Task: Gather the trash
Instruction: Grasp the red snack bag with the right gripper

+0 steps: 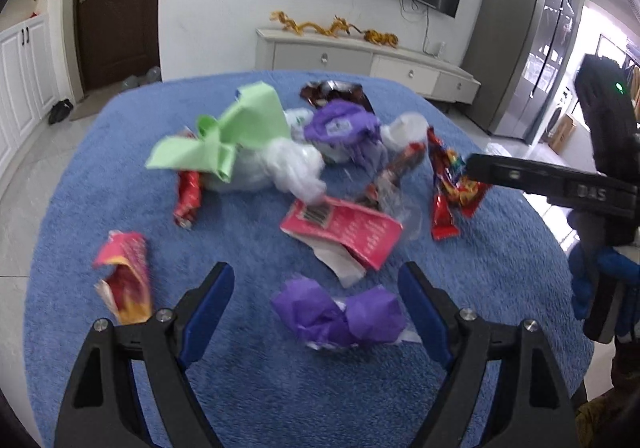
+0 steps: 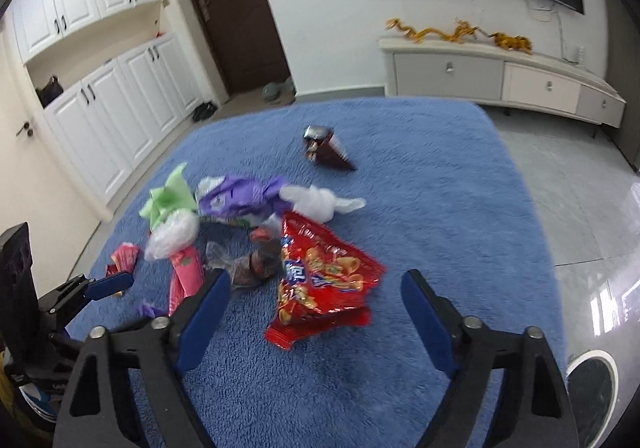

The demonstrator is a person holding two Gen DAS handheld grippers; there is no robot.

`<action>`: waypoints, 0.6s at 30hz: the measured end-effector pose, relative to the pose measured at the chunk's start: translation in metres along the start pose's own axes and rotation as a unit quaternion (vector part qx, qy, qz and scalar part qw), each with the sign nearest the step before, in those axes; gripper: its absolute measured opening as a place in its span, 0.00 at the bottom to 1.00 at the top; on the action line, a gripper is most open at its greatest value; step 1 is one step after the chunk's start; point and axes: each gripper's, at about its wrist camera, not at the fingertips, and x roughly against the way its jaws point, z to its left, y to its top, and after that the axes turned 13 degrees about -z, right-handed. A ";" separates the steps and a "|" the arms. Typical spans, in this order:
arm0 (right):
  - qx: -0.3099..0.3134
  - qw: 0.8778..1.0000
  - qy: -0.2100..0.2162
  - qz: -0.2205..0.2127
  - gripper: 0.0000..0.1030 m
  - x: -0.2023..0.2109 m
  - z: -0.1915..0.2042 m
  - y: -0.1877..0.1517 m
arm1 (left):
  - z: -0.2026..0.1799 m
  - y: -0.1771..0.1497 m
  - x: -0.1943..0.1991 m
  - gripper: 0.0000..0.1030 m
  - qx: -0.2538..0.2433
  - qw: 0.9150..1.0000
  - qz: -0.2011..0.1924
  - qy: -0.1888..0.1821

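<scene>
- A blue blanket covers the table, and the trash lies scattered across its middle, none of it gathered yet.
- The red snack bag is the biggest piece. It lies flat just ahead of the right gripper, its long axis running near to far, its near end between the two fingers.
- The purple paper wad lies crosswise, left to right, straight in front of the left gripper and between its fingers.
- Both pairs of tongs stand wide open and hold nothing.
- Each hand seems nearest its own piece: the left to the purple wad, the right to the red bag, which sits far right of the left tongs.
- Further off lie a pink carton and green paper.
</scene>
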 end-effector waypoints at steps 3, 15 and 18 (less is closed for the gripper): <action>0.001 1.000 0.000 0.021 0.59 -0.008 0.001 -0.005 | -0.003 -0.006 -0.006 0.70 -0.001 1.000 0.014 -0.005; -0.023 1.000 0.012 -0.003 0.28 0.028 -0.001 -0.008 | -0.014 -0.008 0.017 0.19 0.000 1.000 0.010 -0.012; -0.031 0.999 0.015 -0.021 0.28 0.045 -0.001 -0.005 | -0.014 -0.005 0.028 0.18 0.006 1.000 0.004 -0.006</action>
